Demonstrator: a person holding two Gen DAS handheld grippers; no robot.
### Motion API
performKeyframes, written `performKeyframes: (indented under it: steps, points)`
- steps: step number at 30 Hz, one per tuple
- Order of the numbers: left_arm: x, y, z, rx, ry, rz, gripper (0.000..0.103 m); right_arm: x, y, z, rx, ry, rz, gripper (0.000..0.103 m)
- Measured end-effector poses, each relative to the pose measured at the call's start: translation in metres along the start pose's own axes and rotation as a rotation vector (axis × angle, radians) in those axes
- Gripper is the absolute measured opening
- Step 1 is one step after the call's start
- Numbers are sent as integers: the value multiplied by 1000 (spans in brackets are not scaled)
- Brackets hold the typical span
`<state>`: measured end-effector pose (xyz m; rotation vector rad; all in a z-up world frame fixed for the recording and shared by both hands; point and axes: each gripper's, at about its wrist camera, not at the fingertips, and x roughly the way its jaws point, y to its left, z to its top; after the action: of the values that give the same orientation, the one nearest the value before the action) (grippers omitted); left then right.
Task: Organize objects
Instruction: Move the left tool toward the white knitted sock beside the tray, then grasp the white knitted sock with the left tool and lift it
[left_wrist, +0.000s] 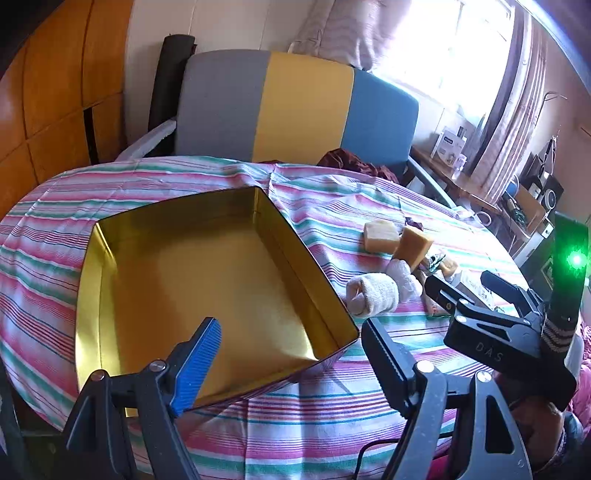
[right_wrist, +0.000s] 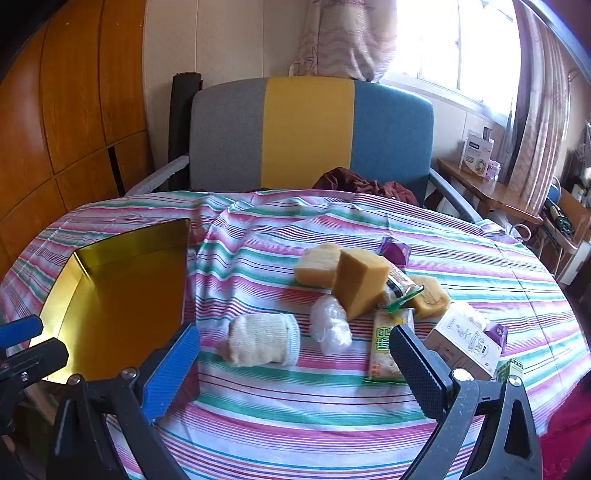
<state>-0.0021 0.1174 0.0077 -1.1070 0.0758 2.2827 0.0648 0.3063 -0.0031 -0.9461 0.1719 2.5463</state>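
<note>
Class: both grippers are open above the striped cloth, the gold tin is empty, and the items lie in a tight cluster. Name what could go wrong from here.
1. The orange sponge wedge leans on its neighbours, so lifting one may topple others.
2. The crinkled plastic bundle looks slippery and could slide from the right gripper.
3. The gold tin sits on the wrinkled cloth, under the left gripper; a nudge may shift it.

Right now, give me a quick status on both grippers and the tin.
Left gripper open, empty, over gold tin. Right gripper open, empty, facing rolled sock. Tin empty. Nothing blocking the sock.
</note>
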Motion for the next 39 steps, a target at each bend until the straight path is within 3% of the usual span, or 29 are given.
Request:
performKeyframes:
  steps: [6,13,18,22,24,30,35,39]
  points:
    - [10,-11,5,33,40,-44,79,6,-14,0,18,10,-16,103]
    - [24,-35,20,99,85,-161,78,13,-28,0,25,29,-37,103]
    - [40,-61,29,203,112,-209,78,24,-46,1,25,76,-49,103]
    - [54,-81,38,303,119,-230,74,29,-83,8,85,129,-53,103]
    - [66,-89,42,338,137,-227,70,31,-105,12,111,149,-71,103]
    - [104,-113,44,420,213,-196,70,43,-168,10,130,165,-133,103]
    - [142,-135,38,557,307,-122,70,60,-195,5,185,182,-78,103]
    - [166,-141,34,609,365,-81,70,65,-211,8,261,172,-41,103]
